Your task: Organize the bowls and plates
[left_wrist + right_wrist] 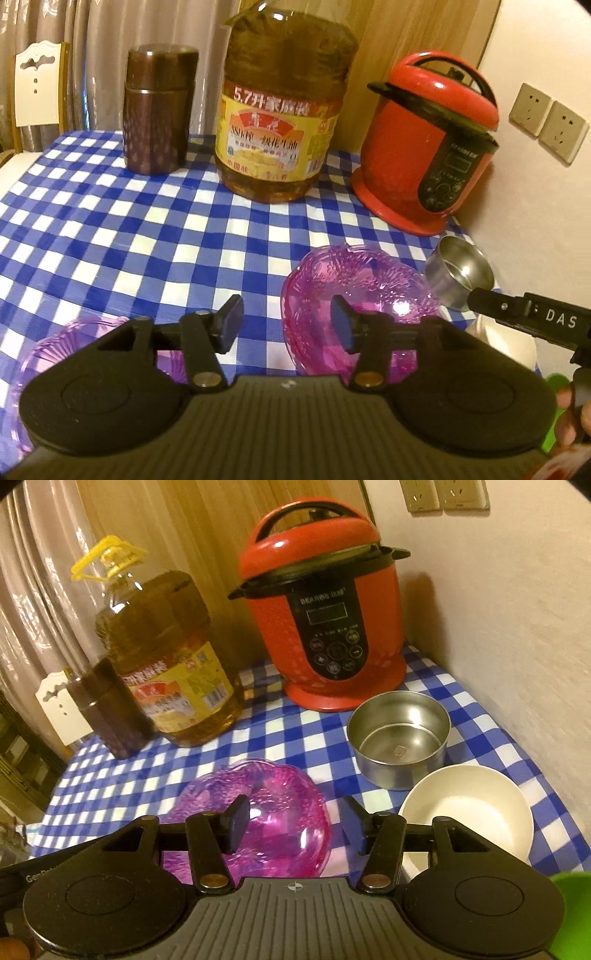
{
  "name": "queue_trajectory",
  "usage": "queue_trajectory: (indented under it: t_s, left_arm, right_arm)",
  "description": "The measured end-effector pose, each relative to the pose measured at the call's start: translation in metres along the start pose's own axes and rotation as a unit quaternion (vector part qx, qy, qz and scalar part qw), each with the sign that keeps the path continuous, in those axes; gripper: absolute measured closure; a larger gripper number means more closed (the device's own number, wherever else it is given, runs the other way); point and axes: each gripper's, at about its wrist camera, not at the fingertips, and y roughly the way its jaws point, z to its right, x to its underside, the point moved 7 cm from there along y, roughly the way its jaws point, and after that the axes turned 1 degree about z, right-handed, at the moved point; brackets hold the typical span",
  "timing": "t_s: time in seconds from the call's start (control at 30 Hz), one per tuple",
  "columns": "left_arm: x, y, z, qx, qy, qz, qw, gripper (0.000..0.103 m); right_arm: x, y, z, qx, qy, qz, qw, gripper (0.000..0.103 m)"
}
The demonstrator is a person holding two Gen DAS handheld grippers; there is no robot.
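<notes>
With both my left tongs (pixel 287 325) and right tongs (pixel 295 821) spread and empty, I should straddle the translucent purple patterned plastic bowl (pixel 266 823)'s rim squarely before pinching.

Red cooker (pixel 321 605), oil jug (pixel 284 107), brown canister (pixel 157 110) on chk'd cloth (pixel 110 229)
</notes>
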Motion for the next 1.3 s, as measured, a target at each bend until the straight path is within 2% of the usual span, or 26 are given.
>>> queue_trajectory:
  t_s: [0.37,0.67,0.9,1.03,1.3]
  left_arm:
    - [0.017,-0.056,0.006,0.011,0.029,-0.01,0.9995,0.05]
    - [0.045,-0.094,-0.017,0.002,0.014,-0.028,0.9995,0.05]
    - [0.069,-0.12,-0.044,-0.021,-0.003,-0.028,0.9994,0.05]
    - [0.082,-0.129,-0.064,-0.047,-0.005,-0.032,0.9983,0.05]
    - [0.093,-0.135,-0.099,-0.07,-0.021,-0.04,0.9966,0.05]
  right_arm:
    - [0.017,-0.045,-0.012,-0.005,0.013,-0.008,1.0,0.047]
    - [0.056,-0.072,-0.029,-0.004,0.002,-0.036,0.999,0.047]
    - [0.101,-0.074,-0.062,-0.023,-0.054,-0.071,0.996,0.047]
    - [0.123,-0.073,-0.081,-0.039,-0.083,-0.089,0.992,0.047]
    - [0.135,-0.063,-0.104,-0.058,-0.094,-0.105,0.988,0.047]
